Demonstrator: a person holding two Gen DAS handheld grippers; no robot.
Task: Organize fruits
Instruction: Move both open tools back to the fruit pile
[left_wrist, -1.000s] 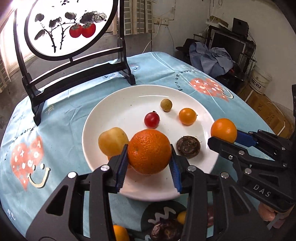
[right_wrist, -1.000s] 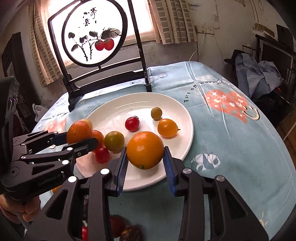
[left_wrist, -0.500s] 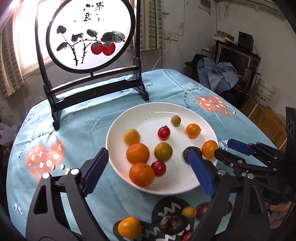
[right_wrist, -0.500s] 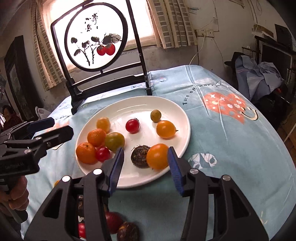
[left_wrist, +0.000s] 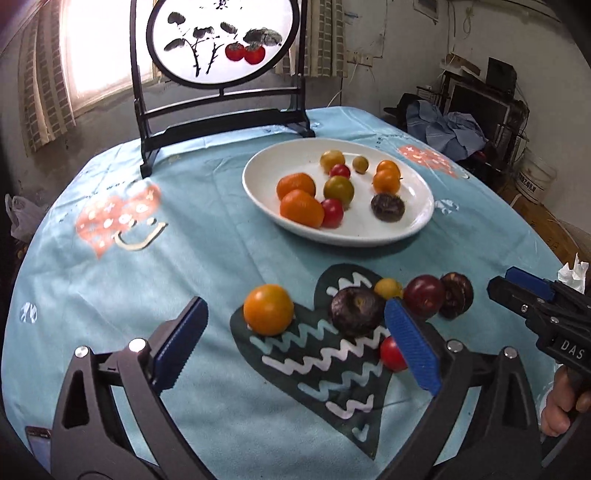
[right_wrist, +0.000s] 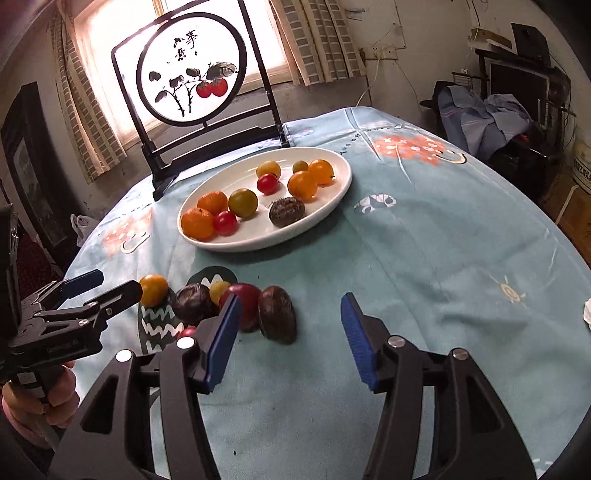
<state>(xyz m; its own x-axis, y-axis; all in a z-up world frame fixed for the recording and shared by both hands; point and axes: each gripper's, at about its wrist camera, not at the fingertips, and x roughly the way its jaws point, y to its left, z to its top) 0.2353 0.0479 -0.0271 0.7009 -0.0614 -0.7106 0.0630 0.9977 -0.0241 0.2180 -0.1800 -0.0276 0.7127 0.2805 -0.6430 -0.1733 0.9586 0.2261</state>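
A white plate at mid-table holds two tangerines, several small tomatoes and a dark passion fruit. Nearer me, loose fruit lies on the blue cloth: an orange tomato, a dark passion fruit, a red plum and a brown fruit. My left gripper hangs over the orange tomato and passion fruit, jaws wide and still opening, gripping nothing. My right gripper is opening too, with the brown fruit just ahead of its fingers, untouched.
A black-framed round painted screen stands behind the plate. A crumpled tissue lies at the table's right edge. Beyond the table on the right are clothes and shelves. A hand holds the right gripper's handle.
Both grippers let go of the oranges they held over the plate, opened, and drew back toward the near edge. The oranges now lie on the plate.
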